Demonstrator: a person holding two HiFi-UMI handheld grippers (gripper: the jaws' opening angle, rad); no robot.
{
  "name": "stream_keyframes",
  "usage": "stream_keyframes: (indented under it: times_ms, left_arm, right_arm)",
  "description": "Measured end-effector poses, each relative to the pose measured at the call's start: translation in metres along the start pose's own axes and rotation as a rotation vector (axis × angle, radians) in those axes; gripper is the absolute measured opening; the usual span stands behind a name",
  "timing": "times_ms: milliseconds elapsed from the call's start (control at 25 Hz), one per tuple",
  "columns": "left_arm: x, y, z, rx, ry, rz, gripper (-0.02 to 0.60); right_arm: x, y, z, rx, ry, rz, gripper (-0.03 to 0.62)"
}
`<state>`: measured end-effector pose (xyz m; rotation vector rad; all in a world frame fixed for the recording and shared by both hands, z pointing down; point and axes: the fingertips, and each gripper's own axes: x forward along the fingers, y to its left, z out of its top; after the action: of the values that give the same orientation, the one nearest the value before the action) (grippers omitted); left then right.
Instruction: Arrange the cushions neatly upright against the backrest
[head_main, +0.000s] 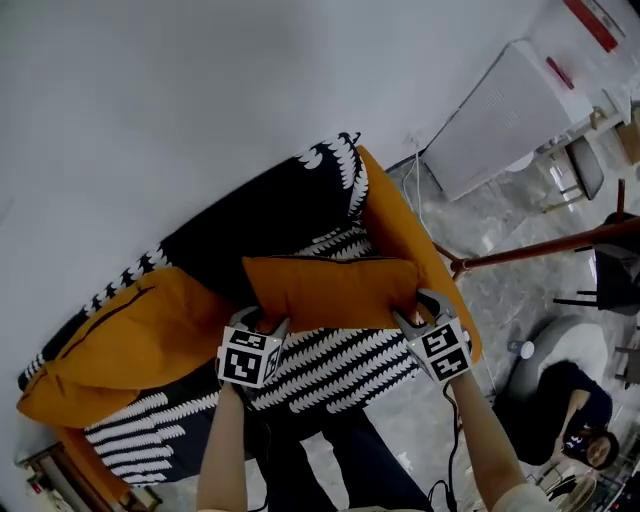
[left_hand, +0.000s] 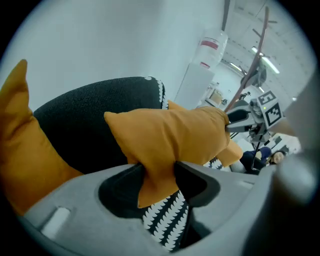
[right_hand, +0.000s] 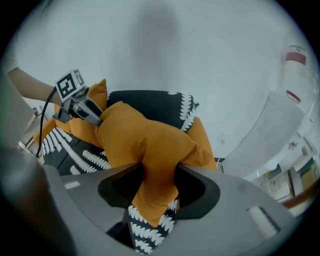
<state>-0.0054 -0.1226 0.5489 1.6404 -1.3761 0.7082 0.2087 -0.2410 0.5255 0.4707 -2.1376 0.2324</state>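
Note:
An orange cushion (head_main: 335, 292) hangs lengthwise over the seat of a black sofa with white patterning (head_main: 330, 370), held at both ends. My left gripper (head_main: 262, 325) is shut on the cushion's left corner, and the fabric is pinched between its jaws (left_hand: 157, 175). At the other end, my right gripper (head_main: 418, 315) is shut on the right corner (right_hand: 159, 175). The cushion (left_hand: 170, 135) sits in front of the black backrest (left_hand: 90, 115). A second, larger orange cushion (head_main: 130, 340) lies slumped against the backrest to the left. Each gripper view shows the other gripper across the cushion.
An orange side panel or cushion (head_main: 410, 240) flanks the sofa's right end. A white appliance (head_main: 510, 110) stands against the wall beyond it. A reddish wooden stand leg (head_main: 540, 250) crosses the floor at right. A seated person (head_main: 565, 410) is at the lower right.

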Motion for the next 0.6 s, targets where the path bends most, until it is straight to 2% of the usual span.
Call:
stream_keyframes:
  times_ms: [400, 600]
  left_arm:
    - [0.018, 0.027, -0.023, -0.154, -0.021, 0.104, 0.209]
    - [0.04, 0.041, -0.035, -0.203, -0.002, 0.143, 0.209]
  right_arm:
    - [0.068, -0.024, 0.062, -0.321, 0.04, 0.078, 0.219]
    - [0.104, -0.025, 0.075, -0.398, 0.056, 0.078, 0.219]
